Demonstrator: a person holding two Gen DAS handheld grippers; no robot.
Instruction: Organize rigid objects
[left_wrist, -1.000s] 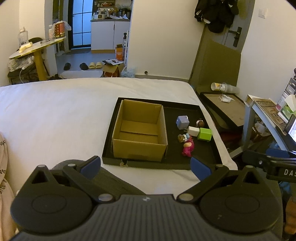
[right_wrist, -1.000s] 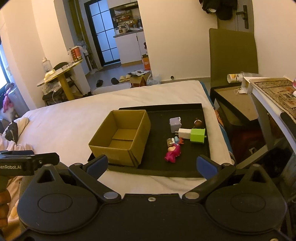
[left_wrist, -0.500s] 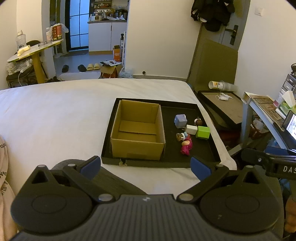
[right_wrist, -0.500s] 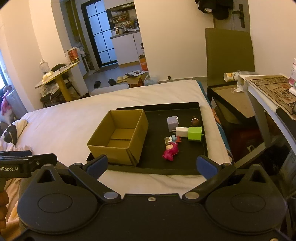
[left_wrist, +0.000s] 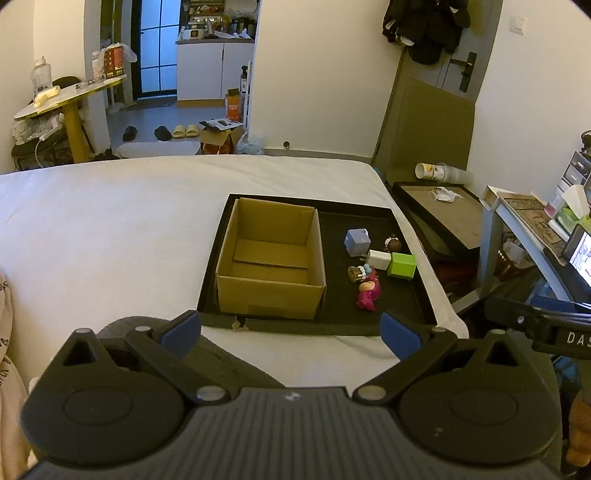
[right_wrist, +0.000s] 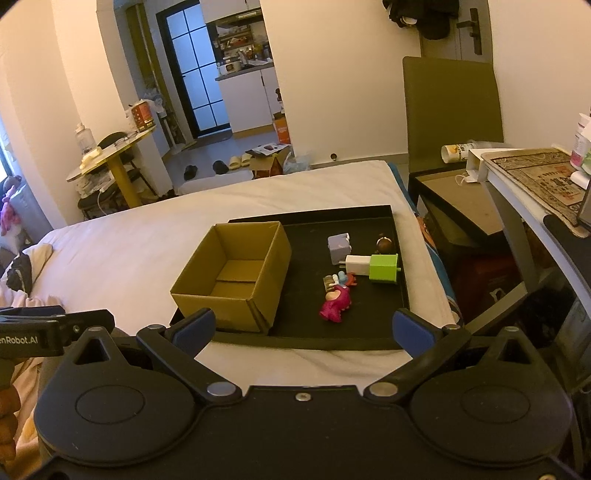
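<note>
A black tray (left_wrist: 406, 325) (right_wrist: 369, 338) lies on the white bed. On its left half stands an open, empty cardboard box (left_wrist: 271, 286) (right_wrist: 236, 295). To the right of the box lie a lilac cube (left_wrist: 357, 242) (right_wrist: 340, 248), a white block (left_wrist: 379, 259) (right_wrist: 358, 265), a green cube (left_wrist: 402, 266) (right_wrist: 384, 268), a small brown round toy (left_wrist: 392, 243) (right_wrist: 384, 243), a small multicoloured toy (left_wrist: 360, 272) (right_wrist: 338, 279) and a magenta figure (left_wrist: 368, 294) (right_wrist: 335, 304). My left gripper (left_wrist: 291, 328) and right gripper (right_wrist: 302, 326) both hover open, short of the tray's near edge, holding nothing.
The white bed (left_wrist: 110, 229) stretches left of the tray. Right of the bed stand a low dark table (left_wrist: 443, 218) and a desk (right_wrist: 535, 192) with clutter. A yellow round table (left_wrist: 66, 99) and a doorway lie beyond the bed.
Both views have shifted slightly, with the tray sitting a little nearer and lower in frame. Nothing on the tray has moved, and both grippers stay open.
</note>
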